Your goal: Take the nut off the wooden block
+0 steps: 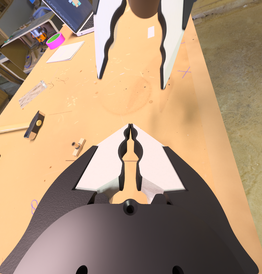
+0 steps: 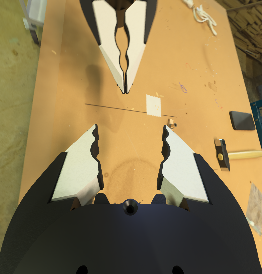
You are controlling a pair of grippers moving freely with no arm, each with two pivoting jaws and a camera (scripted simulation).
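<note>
A small wooden block (image 1: 79, 147) lies on the orange table with a metal bolt and nut (image 1: 75, 144) sticking out of it, to the left of my left gripper. It also shows in the right wrist view (image 2: 170, 122), with the nut (image 2: 173, 125) just past my right gripper's right fingertip. My left gripper (image 1: 130, 124) is shut and empty, above the table. My right gripper (image 2: 130, 125) is open and empty. The two grippers face each other; the right one shows far off in the left wrist view (image 1: 131, 83), the left one in the right wrist view (image 2: 125, 92).
A hammer (image 1: 33, 126) lies left of the block, also in the right wrist view (image 2: 222, 155). Pink tape roll (image 1: 55, 40), notepad (image 1: 65, 51), laptop (image 1: 74, 14) and a clear sheet (image 1: 31, 94) lie further off. A black pad (image 2: 242, 120), white rope (image 2: 203, 17) and paper patch (image 2: 153, 106) lie on the table.
</note>
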